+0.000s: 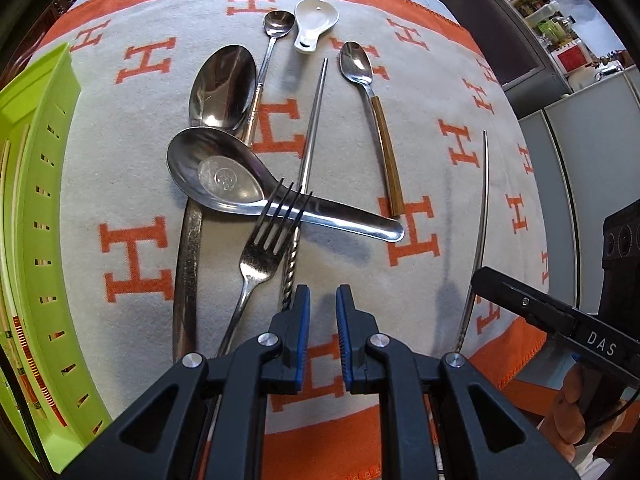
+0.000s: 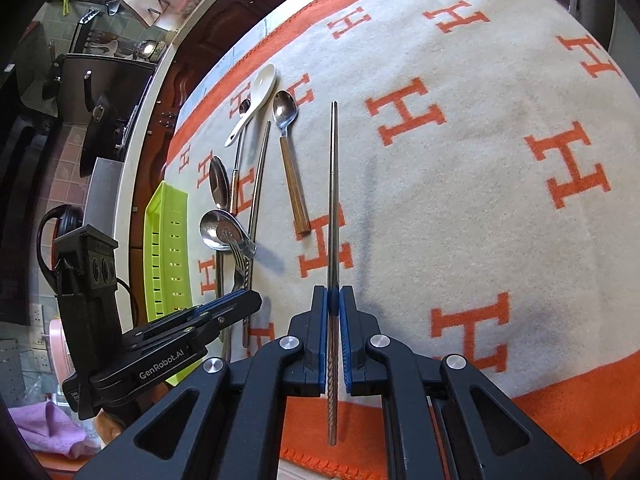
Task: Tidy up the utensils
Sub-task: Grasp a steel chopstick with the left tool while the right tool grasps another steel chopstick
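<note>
The chopstick (image 2: 333, 208) sits clamped in the right tongs (image 2: 333, 300), its long axis running 12 to 6 in the right wrist view: the plain tip reaches out toward 12 over the blanket (image 2: 460, 200), the twisted end pokes back past the pads toward 6. The pads press on it from both sides, so the right tongs hold it fast.

Its mate, the second chopstick (image 1: 310, 136), lies on the surface in the pile, and in the left wrist view it also runs roughly 12 to 6, its twisted end just at 11 o'clock of the left tongs (image 1: 323, 304). Those tongs are narrow, nearly closed, with nothing between the pads. The left hand is plainly the nearer one to that stick; I judge it the likely next grab, though the fork (image 1: 260, 256) and the ladle (image 1: 224, 176) cross over it and could be dragged along.

Beyond lie a big spoon (image 1: 224, 88), a small spoon (image 1: 276, 28), a white spoon (image 1: 314, 24) and a wood-handled spoon (image 1: 372, 108).

The green tray (image 1: 44, 184) stands at 9 o'clock of the pile. Something long with red stripes shows in it; the rest is hidden.
</note>
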